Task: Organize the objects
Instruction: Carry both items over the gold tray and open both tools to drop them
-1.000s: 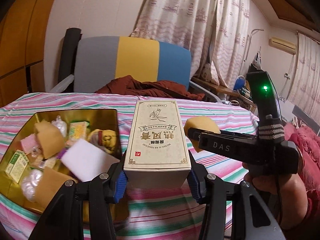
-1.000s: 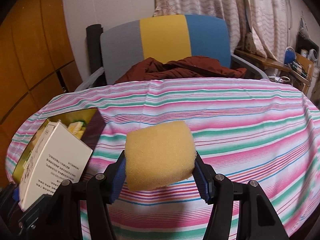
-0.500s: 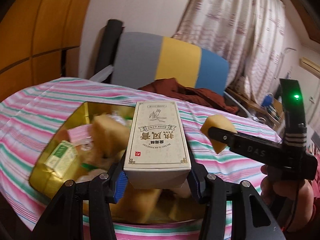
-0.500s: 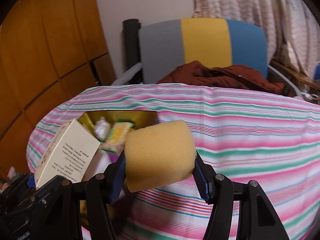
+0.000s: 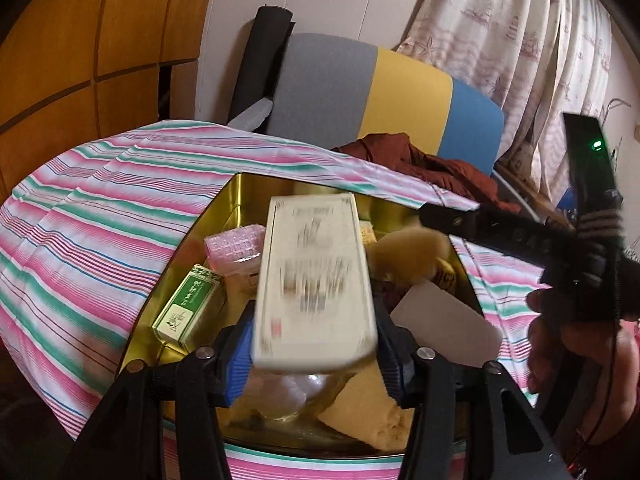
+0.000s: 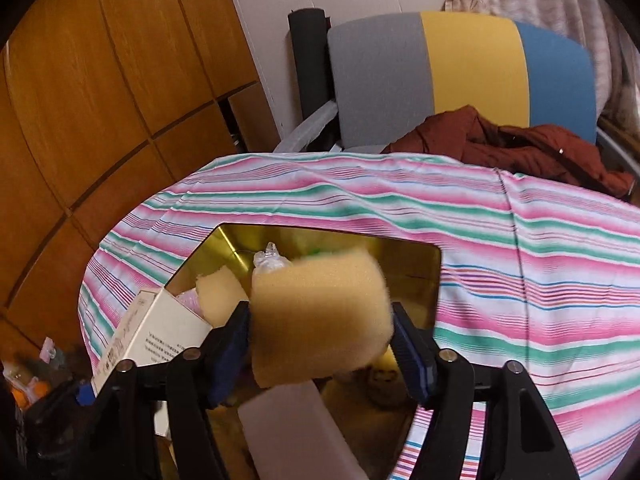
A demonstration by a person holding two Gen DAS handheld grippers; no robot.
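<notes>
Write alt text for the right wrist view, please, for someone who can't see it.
A yellow sponge, blurred, sits between the right gripper's opening blue pads, above a gold tin full of small items on a striped tablecloth. A cream box shows at lower left, a grey, yellow and blue chair behind.

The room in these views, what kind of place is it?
Probably a room in a home: patterned curtains, a wooden cabinet, and a chair with clothes behind a table under striped cloth.
</notes>
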